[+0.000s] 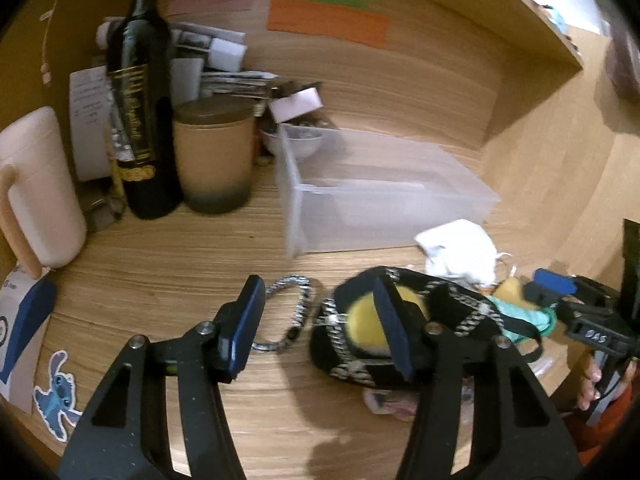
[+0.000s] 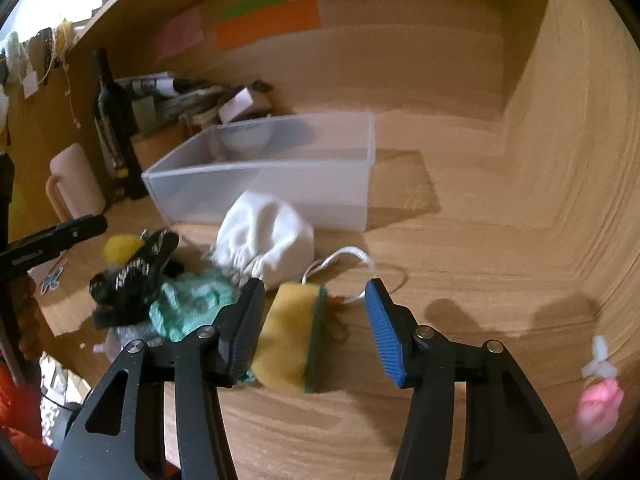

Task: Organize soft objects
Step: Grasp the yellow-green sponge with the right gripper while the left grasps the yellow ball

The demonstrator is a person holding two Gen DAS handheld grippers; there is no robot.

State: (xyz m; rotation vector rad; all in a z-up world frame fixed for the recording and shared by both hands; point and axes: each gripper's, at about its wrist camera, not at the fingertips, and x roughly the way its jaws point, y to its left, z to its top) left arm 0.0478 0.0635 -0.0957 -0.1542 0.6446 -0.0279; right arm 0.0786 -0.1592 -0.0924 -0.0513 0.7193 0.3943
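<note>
A clear plastic bin (image 1: pixel 384 196) (image 2: pixel 256 172) stands on the wooden desk. In front of it lies a pile of soft things: a black strappy item with a yellow ball (image 1: pixel 364 320) (image 2: pixel 132 268), a white drawstring pouch (image 1: pixel 456 252) (image 2: pixel 264 236), a teal cloth (image 2: pixel 192 304) (image 1: pixel 528 316) and a yellow-green sponge (image 2: pixel 288 336). My left gripper (image 1: pixel 320 328) is open; its right finger is in front of the yellow ball. My right gripper (image 2: pixel 316 328) is open around the sponge, which lies against its left finger.
A dark wine bottle (image 1: pixel 140 120), a tan jar (image 1: pixel 214 156), a pink mug (image 1: pixel 36 188) and stacked papers stand at the back left. A braided cord loop (image 1: pixel 288 312) lies on the desk. A pink soft item (image 2: pixel 600 404) lies at the far right.
</note>
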